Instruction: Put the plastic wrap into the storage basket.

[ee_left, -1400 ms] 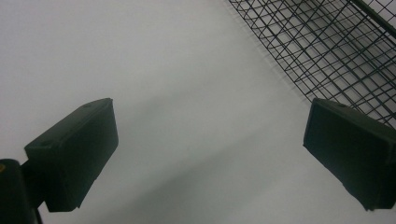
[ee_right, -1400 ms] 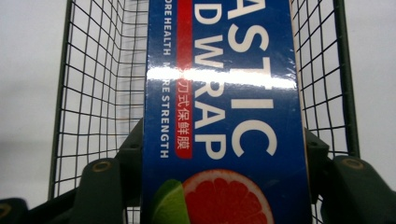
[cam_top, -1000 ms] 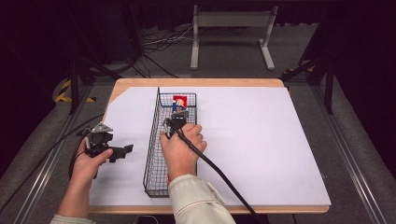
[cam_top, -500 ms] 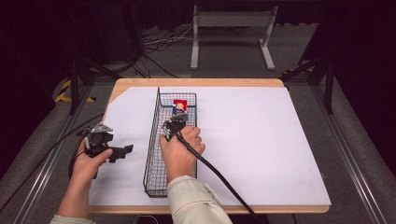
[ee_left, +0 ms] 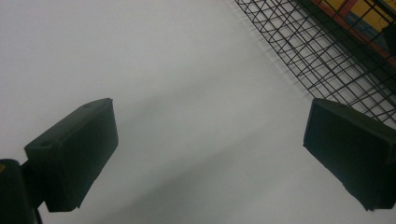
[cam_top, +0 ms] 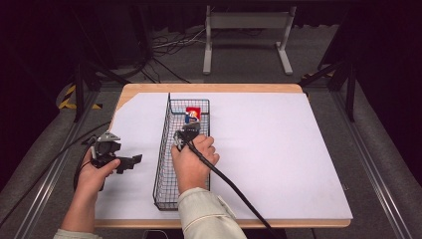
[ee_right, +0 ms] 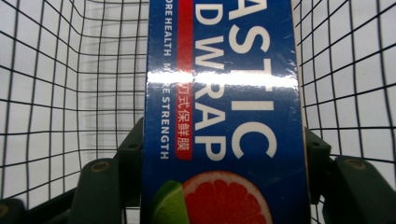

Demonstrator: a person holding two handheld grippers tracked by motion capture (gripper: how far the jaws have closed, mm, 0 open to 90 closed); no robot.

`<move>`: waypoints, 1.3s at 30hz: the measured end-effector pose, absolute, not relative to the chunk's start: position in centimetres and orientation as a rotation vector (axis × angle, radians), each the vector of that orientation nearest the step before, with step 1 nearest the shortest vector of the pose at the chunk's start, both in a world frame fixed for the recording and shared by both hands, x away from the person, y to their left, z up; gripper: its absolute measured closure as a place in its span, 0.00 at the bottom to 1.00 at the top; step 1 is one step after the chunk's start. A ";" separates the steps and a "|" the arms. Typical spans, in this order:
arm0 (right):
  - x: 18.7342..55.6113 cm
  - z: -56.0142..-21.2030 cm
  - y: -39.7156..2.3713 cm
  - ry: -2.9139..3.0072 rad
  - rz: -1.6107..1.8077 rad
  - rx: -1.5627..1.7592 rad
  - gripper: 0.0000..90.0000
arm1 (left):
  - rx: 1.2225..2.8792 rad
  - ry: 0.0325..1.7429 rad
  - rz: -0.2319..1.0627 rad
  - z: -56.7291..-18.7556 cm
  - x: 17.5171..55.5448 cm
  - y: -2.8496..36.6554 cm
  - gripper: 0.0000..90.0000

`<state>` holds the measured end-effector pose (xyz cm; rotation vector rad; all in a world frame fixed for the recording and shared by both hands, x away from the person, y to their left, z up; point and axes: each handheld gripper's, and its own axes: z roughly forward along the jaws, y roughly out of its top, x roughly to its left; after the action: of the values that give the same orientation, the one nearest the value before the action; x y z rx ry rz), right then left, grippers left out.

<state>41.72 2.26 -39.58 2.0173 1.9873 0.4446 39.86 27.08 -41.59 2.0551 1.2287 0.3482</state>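
A blue plastic-wrap box (cam_top: 192, 114) with a red end and a grapefruit picture lies lengthwise in the far part of a long black wire basket (cam_top: 164, 164). My right gripper (cam_top: 186, 133) is inside the basket, just behind the box. In the right gripper view the box (ee_right: 224, 116) runs between the two jaws, which press on both its long sides, so the right gripper (ee_right: 224, 154) is shut on it. My left gripper (cam_top: 132, 162) hovers over the white sheet left of the basket. Its jaws are wide apart in the left gripper view (ee_left: 210, 154), with nothing between them.
The basket's wire wall (ee_left: 327, 51) is just to the right of the left gripper. A white sheet (cam_top: 278, 149) covers the wooden table. A grey metal stand (cam_top: 246, 30) and cables lie on the floor beyond the table's far edge.
The right hand and the box have drawn back slightly toward me along the basket. The left gripper has stayed put.
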 end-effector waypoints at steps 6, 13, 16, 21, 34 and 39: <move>41.7 -40.2 2.5 2.000 0.411 2.010 0.43 | 2.042 1.236 0.342 -41.5 39.8 27.2 0.04; 41.7 -40.3 2.5 2.017 0.405 2.024 0.41 | 2.049 1.231 0.346 -41.6 39.9 27.2 0.04; 41.7 -40.1 2.4 2.015 0.419 2.029 0.41 | 2.053 1.232 0.346 -41.6 40.0 27.2 0.04; 41.5 -39.2 2.4 2.015 0.446 2.021 0.35 | 2.057 1.233 0.346 -41.6 40.0 27.0 0.04; 41.6 -34.8 0.2 2.016 0.567 1.951 0.35 | 2.066 1.237 0.337 -41.7 40.0 26.9 0.04; 41.7 -33.4 -1.2 2.043 0.613 1.906 0.34 | 2.072 1.237 0.335 -41.7 40.0 26.9 0.04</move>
<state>41.72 -1.20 -33.45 1.9062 2.0428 0.6126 40.00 26.92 -41.71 2.0718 1.2370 0.3352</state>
